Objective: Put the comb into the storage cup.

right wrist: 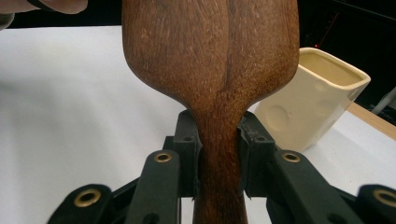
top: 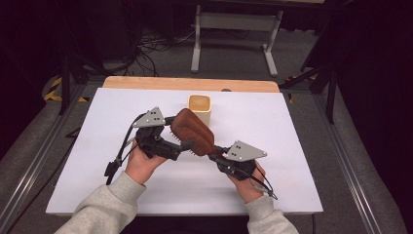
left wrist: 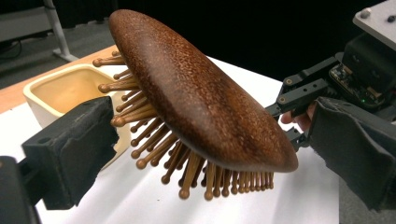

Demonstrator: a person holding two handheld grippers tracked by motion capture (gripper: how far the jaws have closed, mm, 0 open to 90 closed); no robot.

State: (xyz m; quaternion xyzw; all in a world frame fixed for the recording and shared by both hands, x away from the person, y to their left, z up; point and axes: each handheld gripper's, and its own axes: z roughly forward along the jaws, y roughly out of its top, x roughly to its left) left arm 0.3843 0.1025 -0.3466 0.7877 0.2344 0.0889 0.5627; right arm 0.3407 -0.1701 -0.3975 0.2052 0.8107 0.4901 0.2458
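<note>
A dark wooden hairbrush (top: 195, 129) with pin bristles is held in the air over the white tabletop (top: 292, 146), bristles facing down and to the left. My right gripper (right wrist: 219, 144) is shut on the brush's handle (right wrist: 219, 177), and it also appears in the high view (top: 214, 152). My left gripper (left wrist: 215, 126) is open, its jaws spread on either side of the brush head (left wrist: 196, 98). The left jaw sits by the bristles (left wrist: 149, 135) and the right jaw stands apart from the brush. A cream square cup (top: 199, 108) stands upright just behind the brush.
A wooden strip (top: 190, 84) runs along the table's far edge. Beyond it, a white-legged frame (top: 234, 29) and cables (top: 156, 48) lie on the grey floor. A person's hands and grey sleeves (top: 107, 204) come in from the bottom.
</note>
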